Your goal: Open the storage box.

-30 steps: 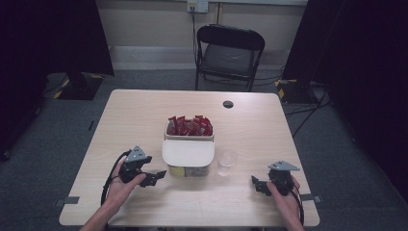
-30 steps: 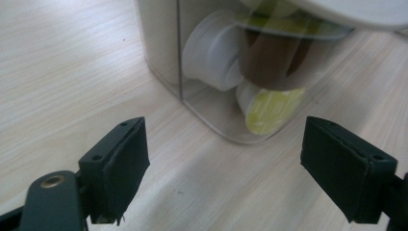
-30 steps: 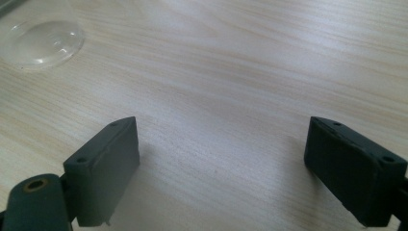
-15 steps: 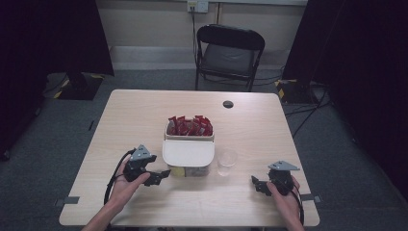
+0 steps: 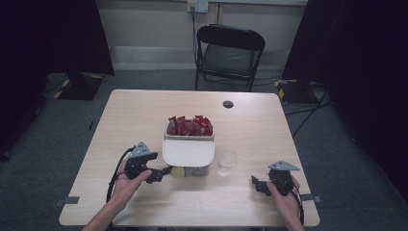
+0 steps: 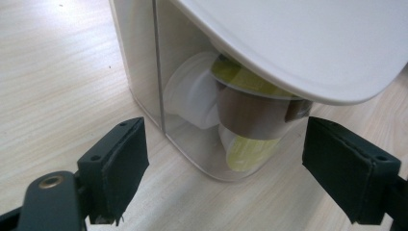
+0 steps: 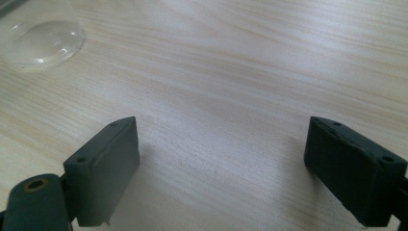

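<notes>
Hovering at the near-left corner of the clear container (image 5: 188, 159), the left gripper (image 5: 161, 174) has its jaws spread wide with nothing between them. In the left gripper view (image 6: 226, 183) the two black pads flank that corner without touching it; the bin's transparent wall (image 6: 144, 72) sits just ahead of them on the table (image 5: 250, 130).

Container stands mid-table, split into two compartments. Near compartment is covered by a white lid (image 5: 187, 152), which overhangs the front edge in the left gripper view (image 6: 308, 43). Through the clear wall: round capsules (image 6: 245, 113) with brown bodies and yellow-green foil, plus a white one (image 6: 190, 98) to their left, piled loosely. Exact count can't be told. Far compartment is open and packed with red sachets (image 5: 190, 126) standing on end.

Right gripper (image 5: 260, 185) rests low at the near-right of the table, well apart from the container, held by the person's right hand (image 5: 284, 192). Its jaws are also released wide, and the right gripper view (image 7: 221, 178) has bare wood between the pads. A clear plastic cup (image 5: 226, 162) stands just right of the container, between it and the right gripper; its base sits at the top-left of the right gripper view (image 7: 41, 41).

Small black disc (image 5: 228, 104) lies on the far side of the table. Black folding chair (image 5: 228, 53) stands behind the table.
</notes>
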{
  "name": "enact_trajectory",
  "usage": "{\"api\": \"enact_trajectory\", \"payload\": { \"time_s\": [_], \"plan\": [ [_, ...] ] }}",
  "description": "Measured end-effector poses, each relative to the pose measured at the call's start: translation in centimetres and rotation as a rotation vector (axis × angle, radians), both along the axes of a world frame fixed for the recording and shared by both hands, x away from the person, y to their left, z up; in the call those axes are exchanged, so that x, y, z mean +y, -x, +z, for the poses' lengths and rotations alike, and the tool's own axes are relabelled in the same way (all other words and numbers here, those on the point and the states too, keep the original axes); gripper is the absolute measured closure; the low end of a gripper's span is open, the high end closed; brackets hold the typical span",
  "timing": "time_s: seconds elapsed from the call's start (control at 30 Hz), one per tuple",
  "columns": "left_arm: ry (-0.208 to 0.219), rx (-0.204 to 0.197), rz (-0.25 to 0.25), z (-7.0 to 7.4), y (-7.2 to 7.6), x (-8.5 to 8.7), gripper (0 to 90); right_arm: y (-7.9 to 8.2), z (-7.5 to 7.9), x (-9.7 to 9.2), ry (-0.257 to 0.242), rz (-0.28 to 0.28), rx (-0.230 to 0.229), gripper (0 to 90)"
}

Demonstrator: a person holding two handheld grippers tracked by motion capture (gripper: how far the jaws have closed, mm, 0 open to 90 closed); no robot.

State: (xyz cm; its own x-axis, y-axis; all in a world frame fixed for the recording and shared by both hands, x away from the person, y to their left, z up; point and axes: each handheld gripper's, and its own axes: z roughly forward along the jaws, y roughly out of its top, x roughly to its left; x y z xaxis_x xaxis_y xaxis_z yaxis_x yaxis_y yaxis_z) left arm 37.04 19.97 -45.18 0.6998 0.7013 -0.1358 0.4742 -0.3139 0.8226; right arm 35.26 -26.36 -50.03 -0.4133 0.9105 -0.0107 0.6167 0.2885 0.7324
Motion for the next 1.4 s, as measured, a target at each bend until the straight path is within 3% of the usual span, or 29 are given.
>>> {"api": "enact_trajectory", "payload": {
  "time_s": [0.27, 0.6, 0.8, 1.1, 1.4],
  "plan": [
    [0.017, -0.012, -0.023, 1.2, -0.2, 0.0, 15.0, 0.0, 0.0, 0.0, 0.000, 0.000, 0.000, 11.5],
    [0.001, -0.021, -0.038, 1.4, -0.3, 0.2, 15.0, 0.0, 0.0, 0.0, 0.000, 0.000, 0.000, 11.5],
    [0.029, 0.015, -0.046, 1.5, -0.6, 0.3, 15.6, 0.0, 0.0, 0.0, 0.000, 0.000, 0.000, 11.5],
    [0.045, 0.002, -0.044, 2.7, -1.0, 0.3, 15.8, 0.0, 0.0, 0.0, 0.000, 0.000, 0.000, 11.5],
    [0.032, 0.000, -0.063, 3.7, -1.5, 0.4, 16.1, 0.0, 0.0, 0.0, 0.000, 0.000, 0.000, 11.5]
  ]
}}
